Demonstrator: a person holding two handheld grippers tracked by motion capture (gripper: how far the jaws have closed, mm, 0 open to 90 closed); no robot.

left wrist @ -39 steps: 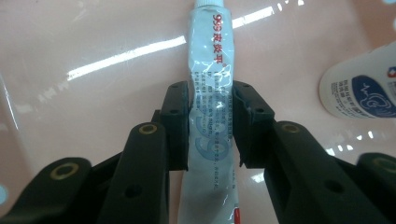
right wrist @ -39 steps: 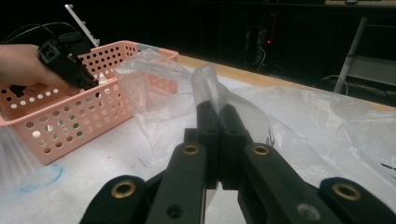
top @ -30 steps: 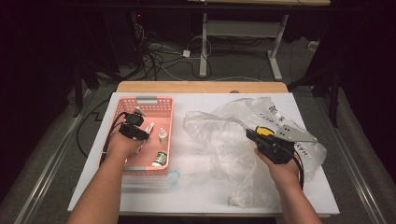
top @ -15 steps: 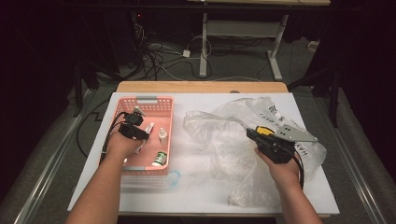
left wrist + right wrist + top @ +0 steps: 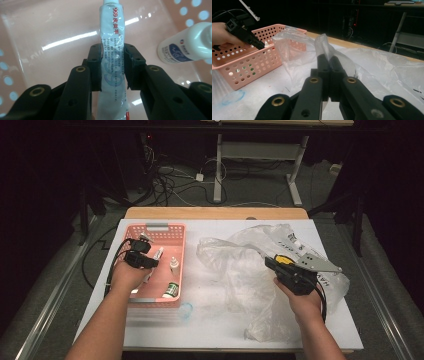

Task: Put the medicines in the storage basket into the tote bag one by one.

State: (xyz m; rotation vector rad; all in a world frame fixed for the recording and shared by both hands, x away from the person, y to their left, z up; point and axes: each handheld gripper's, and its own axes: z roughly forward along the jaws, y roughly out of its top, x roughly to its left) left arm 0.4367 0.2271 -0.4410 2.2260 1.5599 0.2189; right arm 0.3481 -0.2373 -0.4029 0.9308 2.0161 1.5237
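Observation:
My left gripper (image 5: 113, 53) is shut on a white and blue ointment tube (image 5: 112, 27) with red print, held just above the floor of the pink basket (image 5: 50, 30). In the high view that gripper (image 5: 145, 254) hangs over the left half of the basket (image 5: 181, 245). My right gripper (image 5: 329, 60) is shut on a raised fold of the clear plastic bag (image 5: 297, 47). From above, the right gripper (image 5: 272, 264) is over the middle of the crumpled bag (image 5: 235, 265), which spreads over the right half of the white table (image 5: 200, 330).
A white bottle with a blue label (image 5: 185, 47) lies in the basket beside the tube. A small dropper bottle (image 5: 175, 266) and a green-labelled bottle (image 5: 171, 291) lie there too. A clear, blue-rimmed piece (image 5: 185, 310) lies in front of the basket.

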